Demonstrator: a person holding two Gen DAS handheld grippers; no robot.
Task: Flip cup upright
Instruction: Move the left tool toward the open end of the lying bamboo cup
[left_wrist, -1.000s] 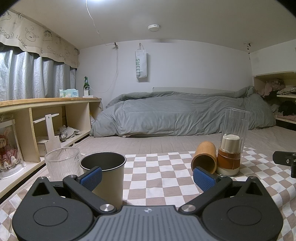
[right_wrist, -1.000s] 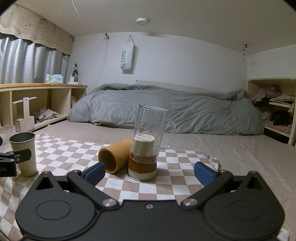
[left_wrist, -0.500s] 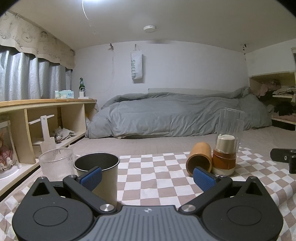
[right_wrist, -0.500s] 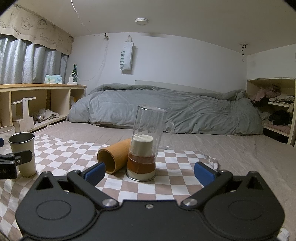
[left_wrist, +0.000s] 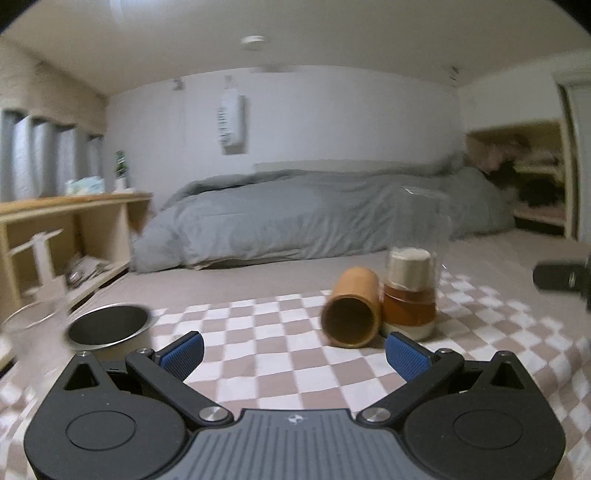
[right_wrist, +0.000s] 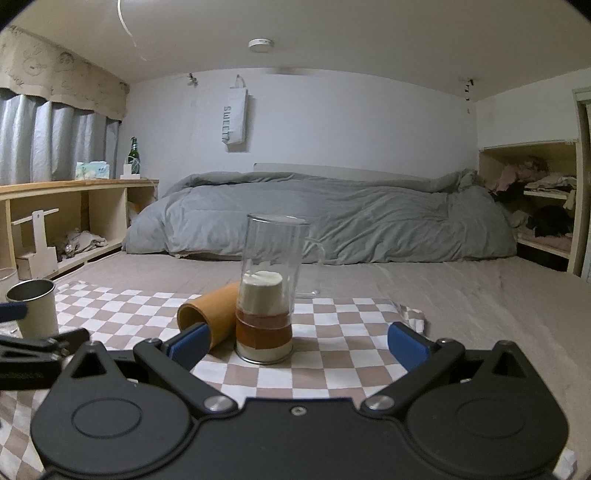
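Note:
An orange-brown cup (left_wrist: 351, 311) lies on its side on the checkered cloth (left_wrist: 266, 332), its mouth toward me; it also shows in the right wrist view (right_wrist: 210, 318). It touches a tall glass jar (right_wrist: 269, 291) with brown and white layers. My left gripper (left_wrist: 293, 355) is open and empty, just short of the cup. My right gripper (right_wrist: 298, 345) is open and empty, in front of the jar. The right gripper's tip shows at the left wrist view's right edge (left_wrist: 561, 276).
A steel cup (left_wrist: 109, 326) and a clear ribbed glass (left_wrist: 26, 328) stand upright at the left; the steel cup also shows in the right wrist view (right_wrist: 35, 308). A grey duvet (right_wrist: 325, 221) lies behind. Wooden shelves (right_wrist: 66, 221) line the left.
My left gripper has swung right and risen, so the lying cup is now nearly centred and closer; the view is motion-blurred. The right gripper has barely moved.

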